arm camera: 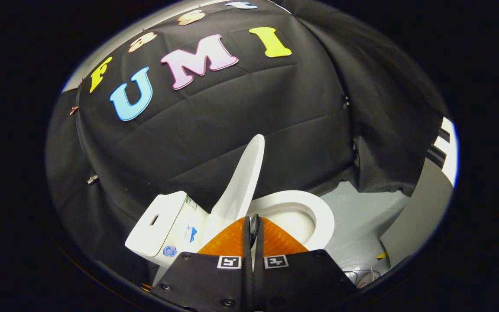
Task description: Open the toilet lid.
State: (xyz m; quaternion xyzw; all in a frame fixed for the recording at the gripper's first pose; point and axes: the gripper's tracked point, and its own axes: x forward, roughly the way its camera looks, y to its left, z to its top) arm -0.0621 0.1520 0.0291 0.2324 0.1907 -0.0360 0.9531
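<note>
White toilet lid (243, 182) raised upright, tank (163, 225) stickers unreadable, tongs (253, 225) closed, empty.

White toilet lid (243, 182), grey floor (362, 212)

toilet bowl (314, 216) partly behind claw (253, 225)

- Pale grey smooth floor (362, 208), lower right of frame, running under the black cloth's hem.
- White ceramic toilet (176, 229) stands directly on it, lower centre.
- Thin loose wires (362, 274) lie on it, bottom right.
- Gripper (253, 225) fingers closed together, lower centre.
</note>
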